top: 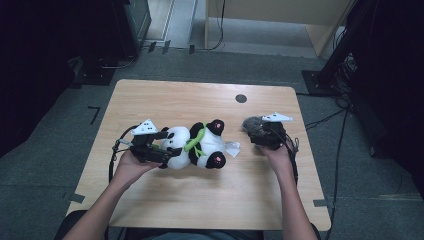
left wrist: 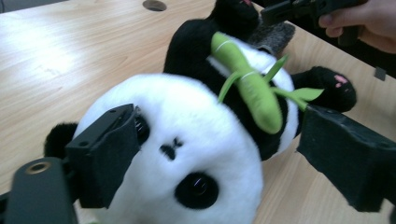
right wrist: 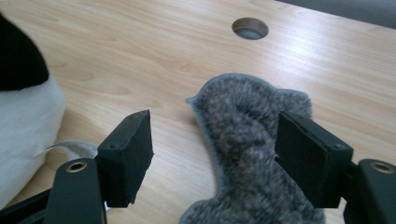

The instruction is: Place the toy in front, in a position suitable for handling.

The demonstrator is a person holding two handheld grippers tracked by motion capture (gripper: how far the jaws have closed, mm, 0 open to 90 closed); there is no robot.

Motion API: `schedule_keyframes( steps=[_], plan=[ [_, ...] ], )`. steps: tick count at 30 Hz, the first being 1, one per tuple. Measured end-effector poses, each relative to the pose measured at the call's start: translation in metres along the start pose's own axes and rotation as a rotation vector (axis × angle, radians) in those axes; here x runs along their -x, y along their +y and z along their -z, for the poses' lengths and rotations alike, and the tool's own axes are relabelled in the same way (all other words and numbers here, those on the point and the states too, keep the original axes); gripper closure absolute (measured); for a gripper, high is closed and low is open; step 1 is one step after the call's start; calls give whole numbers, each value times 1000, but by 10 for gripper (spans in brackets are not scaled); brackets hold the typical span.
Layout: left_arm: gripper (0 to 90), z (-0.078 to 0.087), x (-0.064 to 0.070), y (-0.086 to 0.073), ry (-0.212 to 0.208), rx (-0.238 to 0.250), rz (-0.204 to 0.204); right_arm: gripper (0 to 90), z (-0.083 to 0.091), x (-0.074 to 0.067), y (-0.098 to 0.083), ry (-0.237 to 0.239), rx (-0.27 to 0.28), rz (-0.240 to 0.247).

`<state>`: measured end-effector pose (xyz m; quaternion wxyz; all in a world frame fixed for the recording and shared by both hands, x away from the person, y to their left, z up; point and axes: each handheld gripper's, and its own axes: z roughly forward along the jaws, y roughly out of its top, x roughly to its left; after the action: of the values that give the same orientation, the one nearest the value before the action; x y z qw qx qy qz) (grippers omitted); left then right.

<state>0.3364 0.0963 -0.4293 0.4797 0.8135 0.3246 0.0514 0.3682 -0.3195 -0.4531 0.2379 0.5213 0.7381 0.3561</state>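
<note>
A black-and-white panda plush (top: 200, 147) lies on its back on the wooden table (top: 200, 200), with a green bamboo sprig (left wrist: 252, 88) across its chest. My left gripper (top: 167, 145) straddles the panda's head (left wrist: 201, 140); the left pad sits against the face and the right pad stands clear of it, so the jaws are open. To the right, a grey fuzzy cloth piece (right wrist: 247, 140) lies flat on the table. My right gripper (right wrist: 215, 126) hovers over it with its jaws open and not pressing on it.
A round cable hole (top: 241, 98) sits in the table's far side. The panda's white tag (top: 231, 148) lies between the plush and the grey cloth. Dark equipment and cables stand on the floor around the table.
</note>
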Motion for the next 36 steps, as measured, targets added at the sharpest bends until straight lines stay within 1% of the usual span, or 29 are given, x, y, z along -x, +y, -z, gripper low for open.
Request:
schedule_keyframes(
  steps=[2, 3, 5, 6, 8, 9, 11, 13, 15, 16, 17, 18, 20, 23, 24, 25, 27, 31, 34, 36],
  plan=[
    [35, 0, -5, -5, -3, -7, 14, 284, -2, 5, 2, -10, 6, -3],
    [12, 0, -7, -7, 2, -7, 15, 295, -3, 7, 3, -16, 3, -2],
    [13, 0, -9, -12, 20, -14, 9, 306, -7, 12, 3, -24, -8, 5],
    [13, 0, -11, -14, 11, -15, 10, 308, -8, 14, 2, -31, -10, 5],
    [13, 0, -13, -17, 15, -14, 20, 335, -11, 16, 1, -23, -2, -11],
    [13, 0, -14, -19, 17, -11, 19, 335, -12, 17, 0, -18, -4, -14],
    [13, 0, -13, -22, 41, -6, 1, 338, -16, 19, -1, -25, -9, -15],
    [13, 0, -13, -25, 47, 4, -10, 338, -20, 21, -3, -22, -20, -21],
    [13, -1, -13, -26, 44, 11, -10, 338, -21, 22, -5, -25, -27, -22],
    [13, -2, -14, -28, 34, 16, -9, 338, -23, 23, -6, -27, -34, -24],
    [13, -7, -14, -30, 7, 1, 2, 337, -24, 25, -7, -21, -38, -40],
    [13, -7, -14, -30, 7, 1, 2, 337, -24, 27, -8, -19, -38, -47],
    [13, -13, -13, -33, 29, -6, -17, 333, -24, 29, -9, -22, -41, -51],
    [13, -16, -14, -33, 36, -2, -20, 333, -26, 32, -12, -22, -55, -61],
    [13, -19, -13, -35, 57, -6, -29, 335, -28, 33, -13, -27, -62, -60],
    [13, -22, -13, -36, 69, -9, -40, 348, -29, 34, -14, -26, -68, -62],
    [10, -25, -12, -38, 93, 5, -54, 368, -31, 35, -15, -19, -74, -64],
    [9, -28, -16, -40, 87, 31, -22, 409, -36, 34, -16, -9, -87, -57],
    [9, -29, -16, -42, 91, 42, -26, 411, -39, 35, -18, 6, -107, -67],
    [0, -31, -15, -43, 94, 33, -26, 417, -41, 35, -20, 16, -122, -74]
  ],
)
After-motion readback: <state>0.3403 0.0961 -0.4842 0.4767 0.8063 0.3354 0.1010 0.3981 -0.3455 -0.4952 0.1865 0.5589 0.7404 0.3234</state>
